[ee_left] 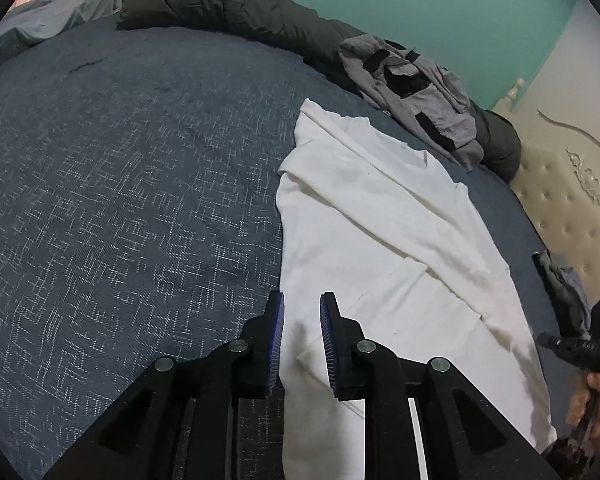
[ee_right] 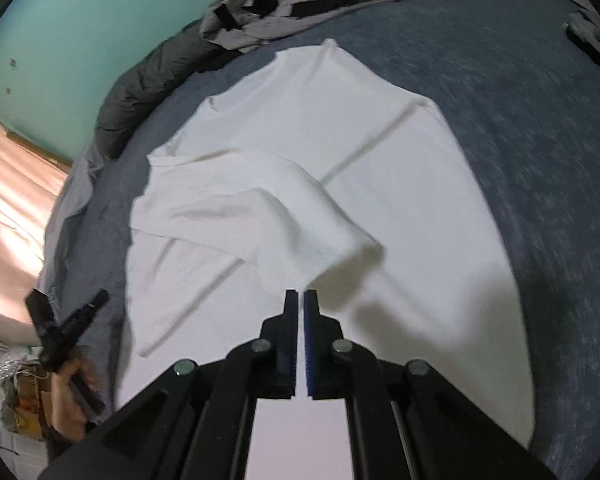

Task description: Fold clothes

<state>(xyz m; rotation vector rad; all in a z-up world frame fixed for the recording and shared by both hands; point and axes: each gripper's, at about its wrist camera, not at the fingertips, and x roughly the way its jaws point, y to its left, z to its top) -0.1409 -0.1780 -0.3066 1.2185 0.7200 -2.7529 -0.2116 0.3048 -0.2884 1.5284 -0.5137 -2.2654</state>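
Note:
A white shirt (ee_left: 380,220) lies spread on the blue bed cover (ee_left: 140,200), with one side folded over its middle. My left gripper (ee_left: 302,312) hovers over the shirt's near left edge. Its jaws stand a little apart and the cloth shows below the gap, untouched by the pads. In the right wrist view the shirt (ee_right: 400,152) fills the centre. My right gripper (ee_right: 301,296) is shut on the tip of the folded-over flap (ee_right: 284,224), which rises in a tent toward the fingertips and casts a shadow on the cloth beneath.
A crumpled grey and black garment (ee_left: 420,92) lies at the back against a rolled dark duvet (ee_left: 228,8). A cream padded headboard (ee_left: 560,200) stands at the right, with a small dark cloth (ee_left: 560,280) by it. A person's hand (ee_right: 68,396) holds the left gripper's handle.

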